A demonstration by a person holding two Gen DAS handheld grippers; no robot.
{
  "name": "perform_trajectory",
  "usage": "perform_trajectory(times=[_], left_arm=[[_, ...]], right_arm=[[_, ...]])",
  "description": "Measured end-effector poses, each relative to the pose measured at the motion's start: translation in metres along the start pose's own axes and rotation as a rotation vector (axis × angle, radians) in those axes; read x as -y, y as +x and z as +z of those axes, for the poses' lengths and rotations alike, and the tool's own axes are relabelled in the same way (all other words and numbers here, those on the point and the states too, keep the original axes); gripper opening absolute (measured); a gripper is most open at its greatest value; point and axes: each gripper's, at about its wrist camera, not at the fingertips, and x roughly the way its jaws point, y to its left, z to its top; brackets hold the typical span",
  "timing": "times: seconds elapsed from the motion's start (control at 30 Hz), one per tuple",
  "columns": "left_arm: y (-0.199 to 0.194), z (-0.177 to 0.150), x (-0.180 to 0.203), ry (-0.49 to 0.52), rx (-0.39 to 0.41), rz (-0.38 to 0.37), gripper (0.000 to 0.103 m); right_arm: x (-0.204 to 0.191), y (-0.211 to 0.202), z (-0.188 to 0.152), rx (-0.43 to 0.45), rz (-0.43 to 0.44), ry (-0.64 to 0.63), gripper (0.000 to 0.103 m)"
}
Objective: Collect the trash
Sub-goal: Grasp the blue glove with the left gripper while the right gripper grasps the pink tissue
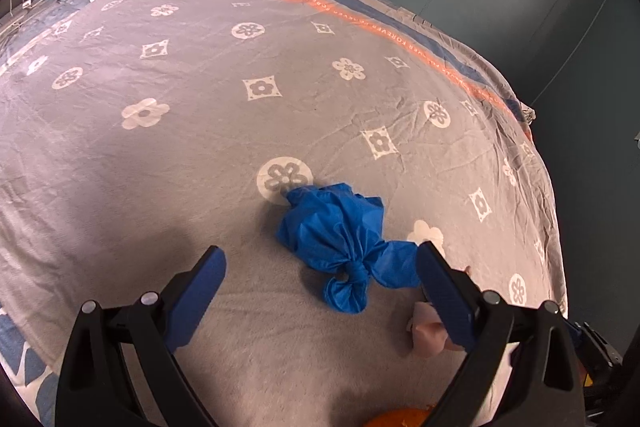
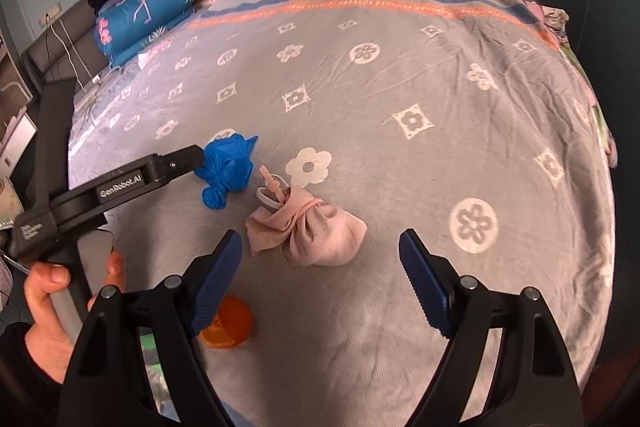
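1. Now the left gripper (image 1: 322, 263) stands wide, empty, with the blue bag (image 1: 336, 239) on the bed (image 1: 160, 155) just ahead.
2. Right gripper (image 2: 320, 247) gapes wide, empty, above the pink bag (image 2: 316, 231).
3. Orange cup (image 2: 232, 327) lies nearby.

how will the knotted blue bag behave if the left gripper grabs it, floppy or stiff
Probably floppy: the blue bag is thin crinkled film that should crush between the pads. It looks light, slumped on the blanket. The tied knot seems the firmest hold, and it is unlikely to roll.
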Motion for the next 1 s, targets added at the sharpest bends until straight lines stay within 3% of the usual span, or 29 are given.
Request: perform_trajectory(times=[0.33,0.5,0.63,0.7,0.8,1.0], left_arm=[[0.019,0.003,-0.004,-0.015,-0.044,-0.058,0.089],[0.032,-0.001,-0.001,-0.008,-0.092,-0.083,0.073],[0.035,0.000,-0.005,-0.019,-0.095,-0.088,0.062],[0.037,0.002,-0.008,-0.036,-0.104,-0.108,0.045],[0.037,0.002,-0.010,-0.045,-0.108,-0.123,0.030],[0.031,0.002,-0.006,-0.036,-0.097,-0.136,0.017]], right_arm=[[-0.010,0.038,0.007,-0.040,-0.009,-0.028,0.077],[-0.010,0.053,0.009,-0.059,-0.026,-0.032,0.076],[-0.007,0.060,0.009,-0.073,-0.024,-0.019,0.067],[-0.007,0.063,0.009,-0.084,-0.036,-0.023,0.062],[-0.004,0.066,0.010,-0.092,-0.048,-0.004,0.052],[-0.002,0.065,0.010,-0.088,-0.040,0.008,0.035]])
